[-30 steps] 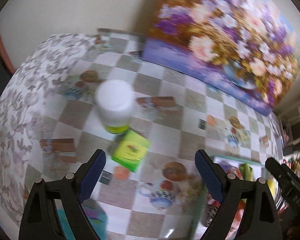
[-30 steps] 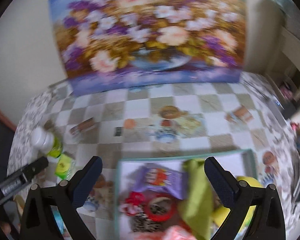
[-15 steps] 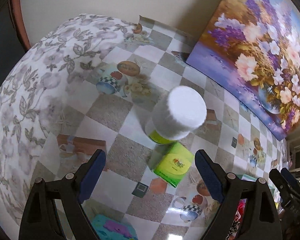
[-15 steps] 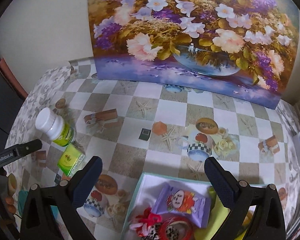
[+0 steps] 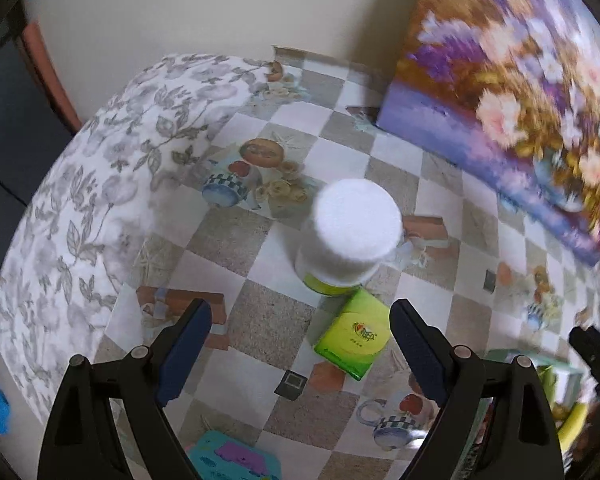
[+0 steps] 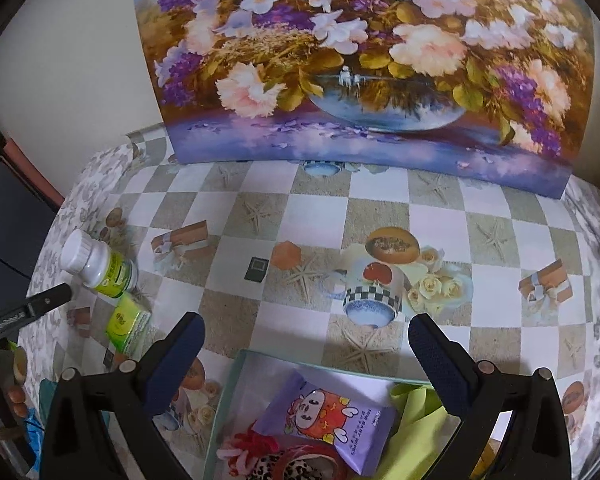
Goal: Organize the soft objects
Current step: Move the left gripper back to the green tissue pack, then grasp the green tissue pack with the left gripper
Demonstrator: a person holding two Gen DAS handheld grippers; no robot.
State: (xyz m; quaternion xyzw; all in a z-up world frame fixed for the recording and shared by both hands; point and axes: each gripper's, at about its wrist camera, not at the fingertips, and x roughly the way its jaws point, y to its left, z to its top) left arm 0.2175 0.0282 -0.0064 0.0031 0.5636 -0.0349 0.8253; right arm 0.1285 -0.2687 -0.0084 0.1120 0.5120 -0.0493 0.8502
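Note:
A green tissue pack lies on the checkered tablecloth next to a white-capped bottle. My left gripper is open and empty, hovering just above and short of the pack. The pack and bottle also show at the left of the right wrist view. My right gripper is open and empty above the far rim of a teal-edged tray. The tray holds a purple wipes packet, red and leopard scrunchies and a yellow-green cloth.
A large flower painting leans on the wall at the table's back. A teal toy lies at the front edge under my left gripper. The table drops off at the left.
My left gripper has swung left and closer over the bottle and tissue pack. My right gripper has risen and drawn back, showing more table and less tray.

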